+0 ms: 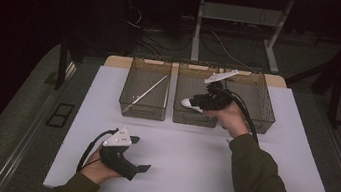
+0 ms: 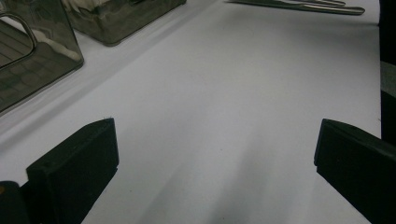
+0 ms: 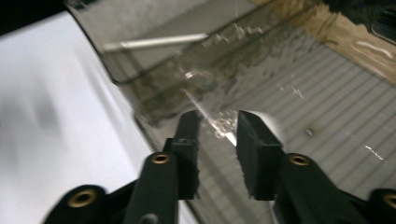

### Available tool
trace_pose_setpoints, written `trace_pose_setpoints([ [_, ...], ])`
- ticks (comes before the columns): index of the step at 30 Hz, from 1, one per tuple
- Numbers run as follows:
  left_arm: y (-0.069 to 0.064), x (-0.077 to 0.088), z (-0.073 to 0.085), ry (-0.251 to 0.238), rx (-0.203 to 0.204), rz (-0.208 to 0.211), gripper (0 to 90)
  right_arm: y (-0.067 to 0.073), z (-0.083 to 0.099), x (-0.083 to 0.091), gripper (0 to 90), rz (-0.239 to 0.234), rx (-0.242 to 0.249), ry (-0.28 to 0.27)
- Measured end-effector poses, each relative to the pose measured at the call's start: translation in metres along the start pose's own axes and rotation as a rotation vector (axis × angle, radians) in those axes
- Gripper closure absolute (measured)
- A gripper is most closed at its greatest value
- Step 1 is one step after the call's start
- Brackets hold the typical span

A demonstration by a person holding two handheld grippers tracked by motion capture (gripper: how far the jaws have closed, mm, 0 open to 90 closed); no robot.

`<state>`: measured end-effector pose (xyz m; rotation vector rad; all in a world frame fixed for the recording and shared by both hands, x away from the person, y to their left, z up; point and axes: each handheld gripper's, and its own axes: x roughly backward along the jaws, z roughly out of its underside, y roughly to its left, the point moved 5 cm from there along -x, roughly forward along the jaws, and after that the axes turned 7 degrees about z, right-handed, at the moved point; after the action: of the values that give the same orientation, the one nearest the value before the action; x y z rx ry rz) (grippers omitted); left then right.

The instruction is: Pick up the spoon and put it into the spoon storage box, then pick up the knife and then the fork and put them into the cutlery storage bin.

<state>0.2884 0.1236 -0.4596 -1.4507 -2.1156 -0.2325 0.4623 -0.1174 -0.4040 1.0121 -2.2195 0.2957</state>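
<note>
1. A small white object (image 1: 186,102) is seen at the tip of the right gripper (image 1: 197,101), over the near part of the middle bin (image 1: 194,118). Its exact kind cannot be told.
2. In the right gripper view, a pale edge (image 3: 266,117) shows at the tip of one jaw; the picture is blurred, and contact with the pads cannot be confirmed.
3. The jaws of the right gripper (image 3: 217,140) are parted by a narrow gap, with the ribbed bin floor (image 3: 327,116) visible between them. Nothing is seen clamped in that gap.
4. The middle bin is one of three smoky transparent bins set side by side at the far edge of the white table (image 1: 189,164).
5. A long thin rod (image 1: 146,92) lies diagonally in the left bin (image 1: 142,109).
6. The right bin (image 1: 262,114) is partly covered by the right hand (image 1: 231,119).
7. The left gripper (image 1: 140,153) is held low over the near left part of the table, well apart from the bins.
8. In the left gripper view, its jaws are spread wide with only bare table (image 2: 224,116) between them.
</note>
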Motion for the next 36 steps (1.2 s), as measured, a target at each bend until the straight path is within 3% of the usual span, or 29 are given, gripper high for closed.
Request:
trace_pose_setpoints([
  [5, 0.0, 0.0, 0.0, 0.002, 0.0, -0.001, 0.0, 0.006, 0.0, 0.014, 51.8, -0.017, -0.016, -0.022],
  [10, -0.001, 0.0, 0.0, 0.001, 0.004, 0.0, 0.0, 0.008, 0.004, 0.033, 46.0, -0.021, -0.019, -0.059],
  [20, -0.001, -0.001, 0.0, 0.003, 0.004, -0.002, 0.0, 0.013, 0.035, 0.066, 43.1, -0.036, -0.039, -0.112],
  [25, -0.002, -0.001, 0.0, 0.004, 0.004, -0.002, 0.0, 0.018, 0.052, 0.081, 40.6, -0.039, -0.038, -0.111],
  [31, -0.001, 0.0, 0.001, 0.002, 0.004, 0.002, 0.0, 0.016, 0.074, 0.101, 39.2, -0.015, -0.048, -0.111],
  [36, -0.001, 0.0, 0.0, 0.001, 0.0, -0.002, 0.0, 0.009, 0.097, 0.118, 39.3, 0.032, -0.058, -0.077],
])
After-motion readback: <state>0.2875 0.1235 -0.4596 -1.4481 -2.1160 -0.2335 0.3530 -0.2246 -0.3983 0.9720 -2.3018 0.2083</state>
